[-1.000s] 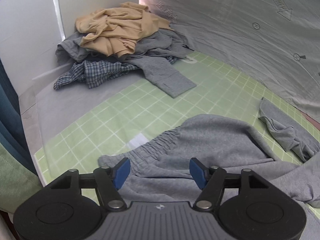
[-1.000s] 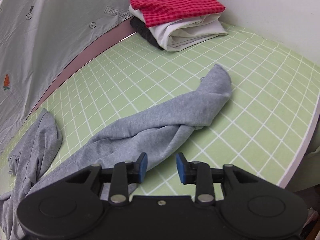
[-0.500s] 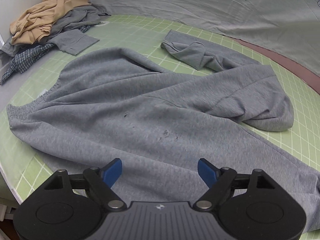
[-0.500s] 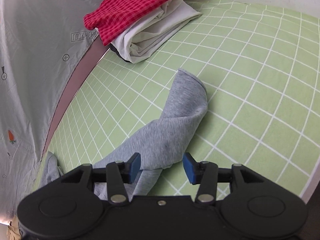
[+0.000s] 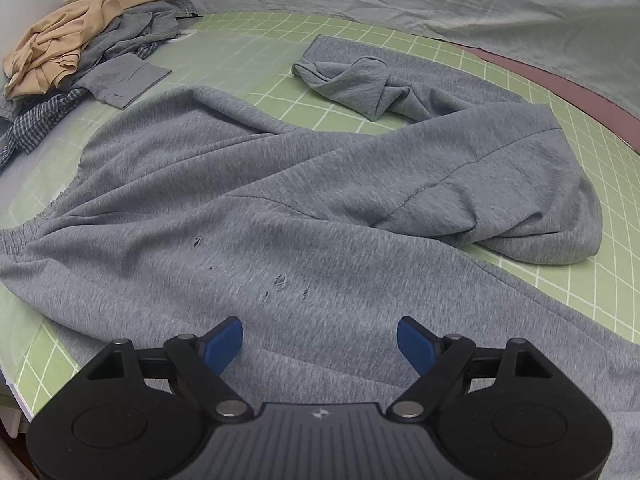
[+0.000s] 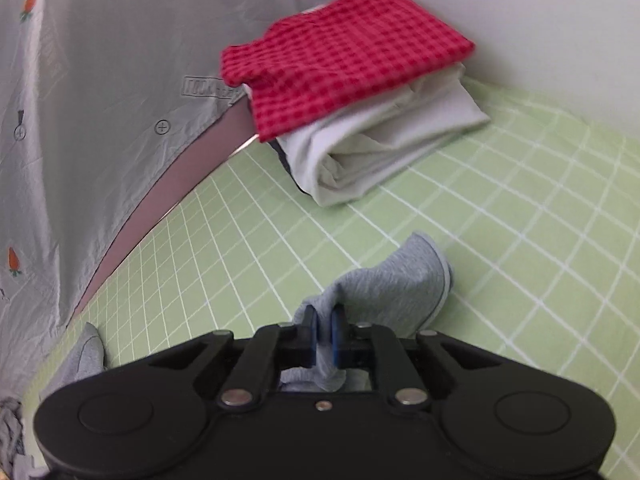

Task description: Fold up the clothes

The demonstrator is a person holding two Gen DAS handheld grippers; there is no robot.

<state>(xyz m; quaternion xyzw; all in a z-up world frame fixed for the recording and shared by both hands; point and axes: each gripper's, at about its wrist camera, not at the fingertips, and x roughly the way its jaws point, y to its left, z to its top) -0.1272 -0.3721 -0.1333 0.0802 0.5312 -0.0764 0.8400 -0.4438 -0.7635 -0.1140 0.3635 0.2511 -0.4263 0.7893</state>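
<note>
Jaws, left gripper [image 5: 319,344]: wide apart, nothing between the blue pads, poised over grey cloth.
Jaws, right gripper [image 6: 324,334]: closing, pads pinching a fold of grey cloth near a leg cuff [image 6: 434,270].
Grey sweatpants [image 5: 280,208]: one pair, soft knit, spread crumpled across the mat; gathered waistband at near left, one leg twisted at the far side, a few small snags in the fabric near the left gripper.
Mat [image 5: 248,44]: one, green with a white grid, flat under everything.
Folded stack [image 6: 360,92]: far right; red checked piece on top, white one under it, a dark edge at the bottom.
Loose heap [image 5: 76,52]: far left; tan, grey and blue plaid garments, rumpled.
Backdrop [image 6: 100,60]: grey wrinkled sheet with small carrot prints.
</note>
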